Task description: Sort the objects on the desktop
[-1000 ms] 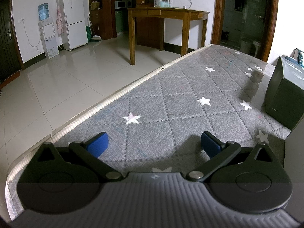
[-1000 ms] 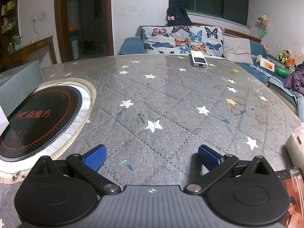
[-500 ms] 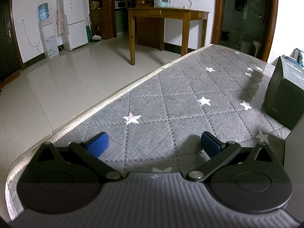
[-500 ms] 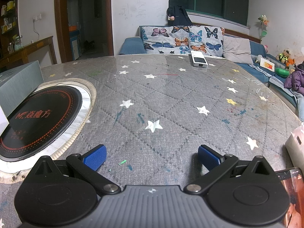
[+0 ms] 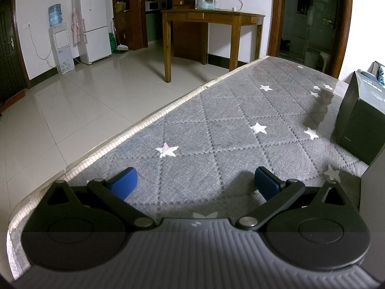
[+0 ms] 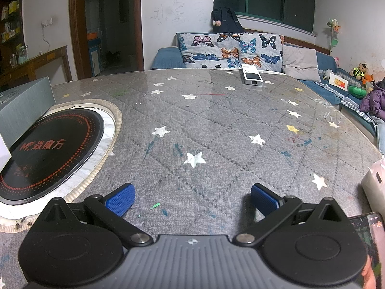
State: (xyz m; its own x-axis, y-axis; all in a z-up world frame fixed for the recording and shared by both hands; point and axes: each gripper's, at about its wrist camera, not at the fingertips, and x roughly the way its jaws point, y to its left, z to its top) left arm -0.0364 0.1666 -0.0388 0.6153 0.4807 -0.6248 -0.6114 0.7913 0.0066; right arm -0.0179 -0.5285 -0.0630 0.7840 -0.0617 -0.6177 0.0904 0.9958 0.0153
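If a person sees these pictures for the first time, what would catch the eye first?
Probably the round black induction cooktop with red lettering, set into the grey star-patterned table at the left of the right wrist view. Next, the butterfly-print cushion on the sofa behind, and both open grippers, left gripper and right gripper, holding nothing.

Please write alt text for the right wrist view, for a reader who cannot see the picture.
The right gripper is open and empty, its blue fingers low over a grey star-patterned table. A round black induction cooktop sits at the left, a small white device lies at the far edge, and a phone shows at the lower right.
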